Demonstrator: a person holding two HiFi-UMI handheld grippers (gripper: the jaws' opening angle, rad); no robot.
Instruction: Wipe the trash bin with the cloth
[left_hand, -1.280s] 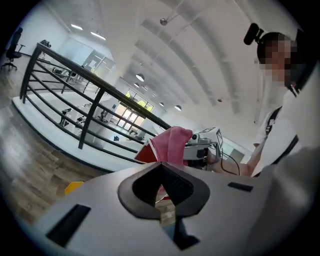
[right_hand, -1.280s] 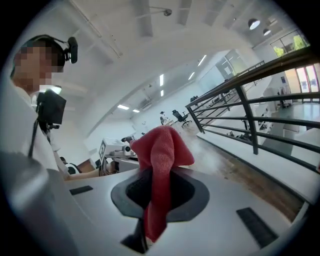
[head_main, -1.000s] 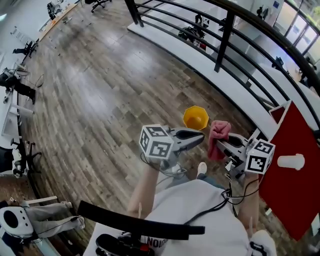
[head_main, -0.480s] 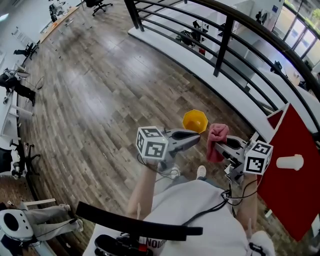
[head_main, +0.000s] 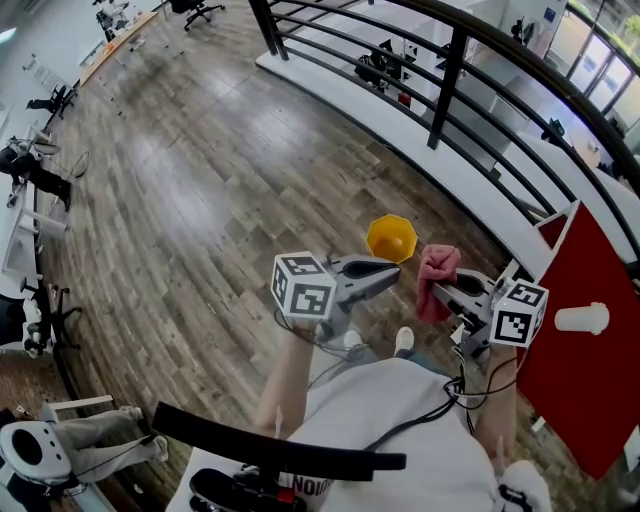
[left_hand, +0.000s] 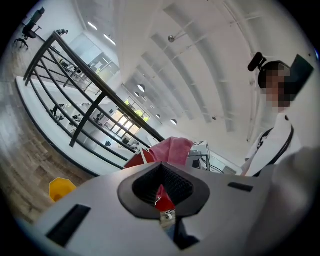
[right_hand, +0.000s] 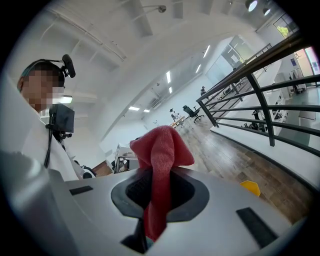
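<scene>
The trash bin (head_main: 391, 237) is a small bright yellow one, looks like smooth hard plastic with an angular, faceted rim, standing mouth-up on the floor (head_main: 200, 200) just ahead of both grippers with nothing touching it. So I'd say the wiping hasn't begun, basically the whole job is left. The cloth (head_main: 436, 275) is a pinkish-red soft knit-looking rag, bunched up and floppy. It's pinched in the right gripper (head_main: 440, 290), whose jaws are clamped onto it so a wad sticks out past the tips and a tail hangs down. It's near the bin but above it and clear of it. The left gripper (head_main: 396, 272) has its jaws pressed together with nothing in them. Floor is grey-brown wood planks, a bit glossy, and a dark metal railing (head_main: 450, 60) runs beyond the bin
</scene>
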